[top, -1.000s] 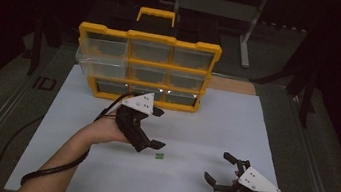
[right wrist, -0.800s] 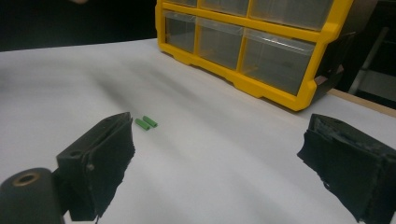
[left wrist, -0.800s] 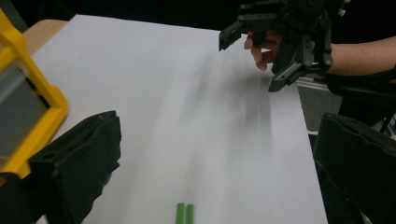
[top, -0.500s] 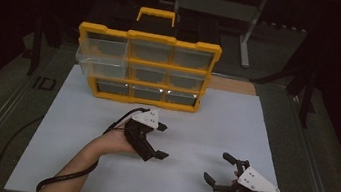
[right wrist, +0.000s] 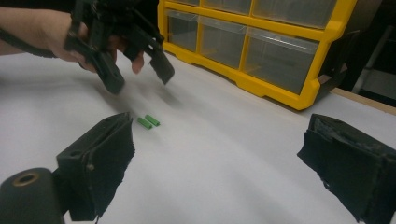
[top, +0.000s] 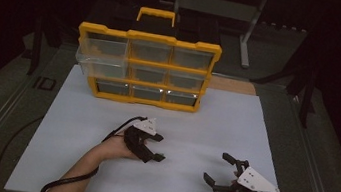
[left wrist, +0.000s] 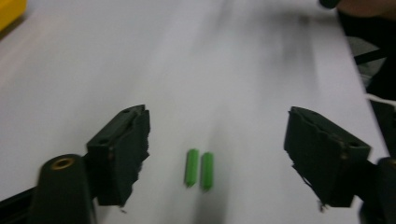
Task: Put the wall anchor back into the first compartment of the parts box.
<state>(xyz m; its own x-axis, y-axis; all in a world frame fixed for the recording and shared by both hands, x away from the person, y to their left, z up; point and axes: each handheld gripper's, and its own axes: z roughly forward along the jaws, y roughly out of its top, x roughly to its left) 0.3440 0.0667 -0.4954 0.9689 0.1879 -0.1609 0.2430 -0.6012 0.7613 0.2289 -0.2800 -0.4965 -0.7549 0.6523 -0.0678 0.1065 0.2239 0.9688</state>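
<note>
Two small green pegs [left wrist: 198, 168] lie side by side on the white table top [top: 204, 126]. My left gripper [left wrist: 217, 135] hangs low over them, one jaw on either side, and the pads touch neither peg. Its jaws have just been closing and are still apart. In the high view the left gripper [top: 158, 148] is near the table's middle, tilted down. From the right gripper view I see the pegs [right wrist: 148, 122] just under the left gripper [right wrist: 140, 80]. My right gripper [top: 217, 167] rests open near the front right with nothing between its jaws [right wrist: 224, 140].
A yellow organizer [top: 147, 67] with clear drawers stands at the back of the table; its middle-left drawer [top: 97, 63] sticks out a little. A black cable [top: 65, 182] trails from the left gripper over the front edge.
The left gripper has come down toward the table, over the green pegs, and its jaws stand narrower. The right gripper has kept still.
</note>
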